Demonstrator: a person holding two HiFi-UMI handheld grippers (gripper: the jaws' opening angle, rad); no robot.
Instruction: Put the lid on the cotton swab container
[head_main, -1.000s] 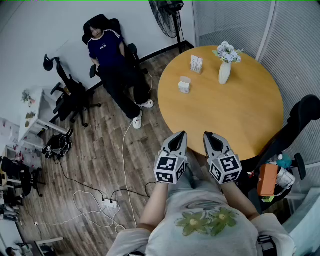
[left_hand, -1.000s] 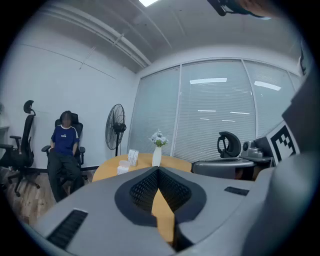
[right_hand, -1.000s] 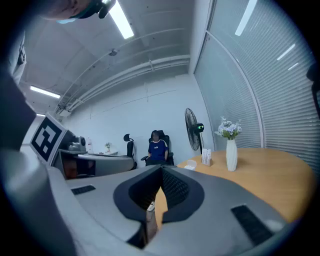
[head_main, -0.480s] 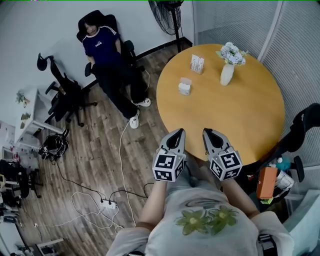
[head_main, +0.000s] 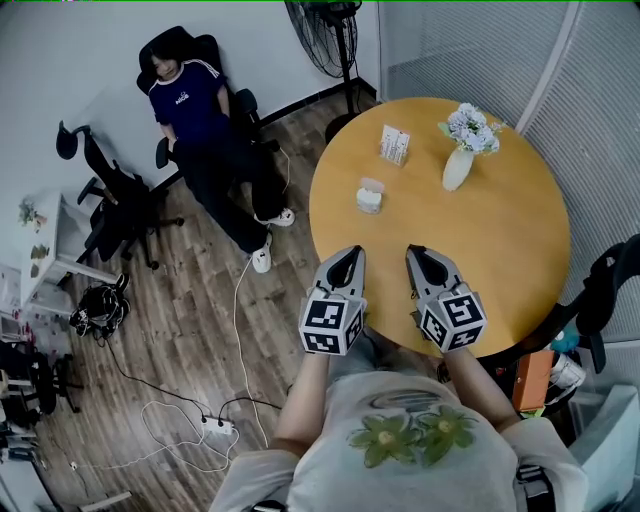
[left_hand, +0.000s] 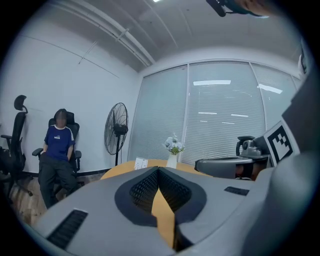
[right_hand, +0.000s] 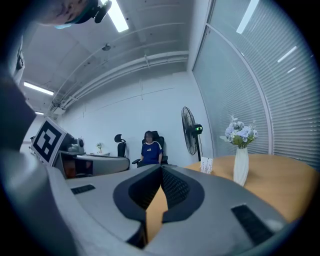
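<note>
Trouble here would most likely come from the approach. The cotton swab container (head_main: 369, 196) is a small, light-looking box on the round tabletop (head_main: 500, 250). It sits toward the left side, not far from that edge, and well ahead of both claws. A claw arriving fast, or with its tips pressed together, could shove the box along or off onto the floor (head_main: 200, 300) rather than grip it. From here the lid is too small to tell apart from the box, so I can't say whether it lies loose on top or beside it. Guessing wrong about which piece to take is a second risk. The vase (head_main: 457, 168) stands farther right and looks tall and narrow, so a wide swing of the right claw could tip it. The card stand (head_main: 394, 144) beyond the container could get knocked as well.

The left claw (head_main: 349, 254) is fully closed, tips meeting, with nothing between them. The right claw (head_main: 414, 253) is the same, closed tight and empty. Both hover side by side over the near part of the tabletop, touching nothing, and would need to open before any pick.
</note>
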